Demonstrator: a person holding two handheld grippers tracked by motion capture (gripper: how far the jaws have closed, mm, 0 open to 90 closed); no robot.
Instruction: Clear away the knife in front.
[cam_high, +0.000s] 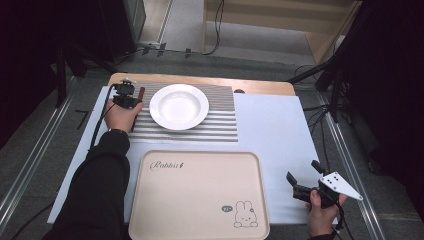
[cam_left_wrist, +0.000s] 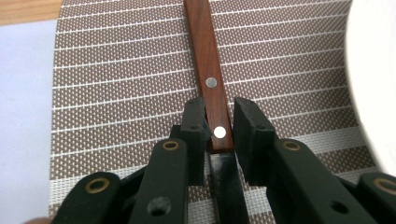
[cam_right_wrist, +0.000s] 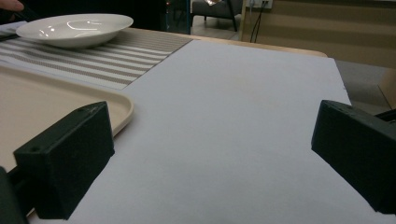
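A utensil's brown wooden handle (cam_left_wrist: 205, 46) with two metal rivets lies on the striped placemat (cam_left_wrist: 116, 70), left of the white plate (cam_high: 179, 106). My left gripper (cam_left_wrist: 219, 112) points down at the near end of that handle, one black pad on each side and pressed against it. From above, the left gripper (cam_high: 131, 101) sits at the placemat's left edge with the handle (cam_high: 142, 93) poking out beyond it. My right gripper (cam_high: 303, 171) rests low over the white sheet at the near right. Its jaws (cam_right_wrist: 210, 154) stand wide apart with nothing between them.
A beige tray (cam_high: 200, 200) with a rabbit drawing lies empty at the near middle, its corner (cam_right_wrist: 46, 102) close to my right gripper. The plate (cam_right_wrist: 74, 25) is empty. A white sheet (cam_high: 275, 130) covers the table right of the placemat (cam_high: 220, 125).
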